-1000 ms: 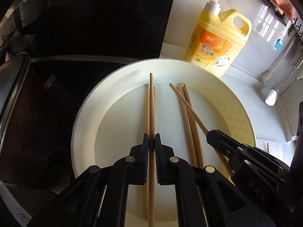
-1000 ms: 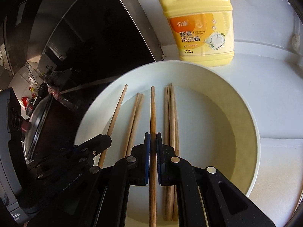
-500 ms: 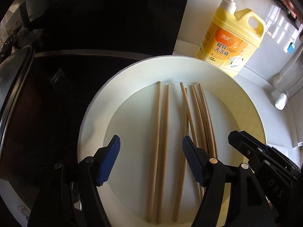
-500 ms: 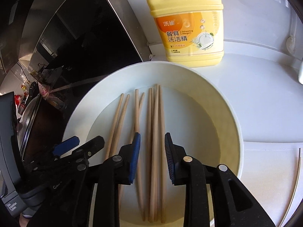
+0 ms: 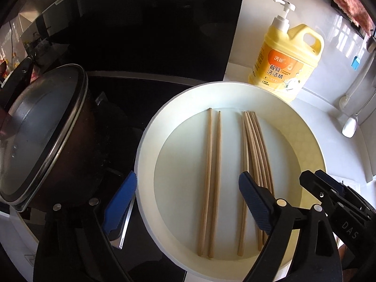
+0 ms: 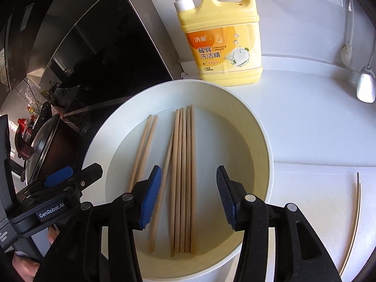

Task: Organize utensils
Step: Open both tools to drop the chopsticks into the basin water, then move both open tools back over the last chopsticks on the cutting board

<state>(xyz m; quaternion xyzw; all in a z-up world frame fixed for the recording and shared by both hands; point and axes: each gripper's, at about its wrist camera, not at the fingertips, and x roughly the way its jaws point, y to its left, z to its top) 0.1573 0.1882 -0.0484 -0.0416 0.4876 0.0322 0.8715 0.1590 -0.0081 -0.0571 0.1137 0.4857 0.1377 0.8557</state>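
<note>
Several wooden chopsticks lie in a round white basin (image 5: 150, 141). In the left wrist view a pair (image 5: 211, 176) lies on the left and a bundle (image 5: 256, 150) on the right. In the right wrist view the pair (image 6: 143, 150) and the bundle (image 6: 184, 169) lie lengthwise in the basin (image 6: 258, 127). My left gripper (image 5: 188, 202) is open and empty, above the basin's near left side. My right gripper (image 6: 188, 195) is open and empty, above the near end of the bundle.
A yellow dish soap bottle (image 6: 223, 37) stands behind the basin on the white counter. A dark lidded pot (image 5: 40, 127) sits left on the black cooktop. A spoon (image 6: 366, 84) and a brush (image 6: 346, 51) hang at the right. A thin stick (image 6: 354, 218) lies on the counter.
Both grippers were shut on a chopstick a second ago. Both have opened, let the chopsticks down in the basin and drawn back and up.
</note>
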